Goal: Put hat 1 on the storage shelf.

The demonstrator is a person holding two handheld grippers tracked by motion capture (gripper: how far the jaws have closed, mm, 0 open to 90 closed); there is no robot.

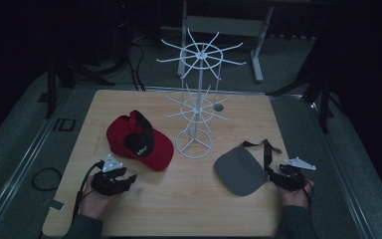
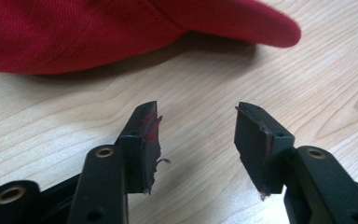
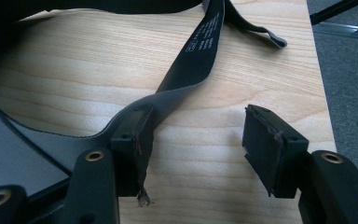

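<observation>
The left gripper (image 1: 124, 178) sits at the table's (image 1: 189, 204) near left, jaws apart on nothing; the red cap (image 1: 138, 140) lies just beyond it, brim pointing right. The white rack (image 1: 196, 107) stands mid-table. At the near right, the right gripper (image 1: 273, 175), jaws apart, holds nothing, and the grey visor (image 1: 239, 171) lies just to its left, strap (image 3: 200, 51) running far past one jaw.

The high view is dim and a little grainy; beyond the wooden table (image 1: 179, 199) everything falls into near black, mostly at 10 and 2 o'clock. The red cap (image 2: 121, 28) in the left gripper view is bright and throws a soft shadow toward 6 o'clock. Both gripper views are well lit, and their near jaws are slightly blurred
</observation>
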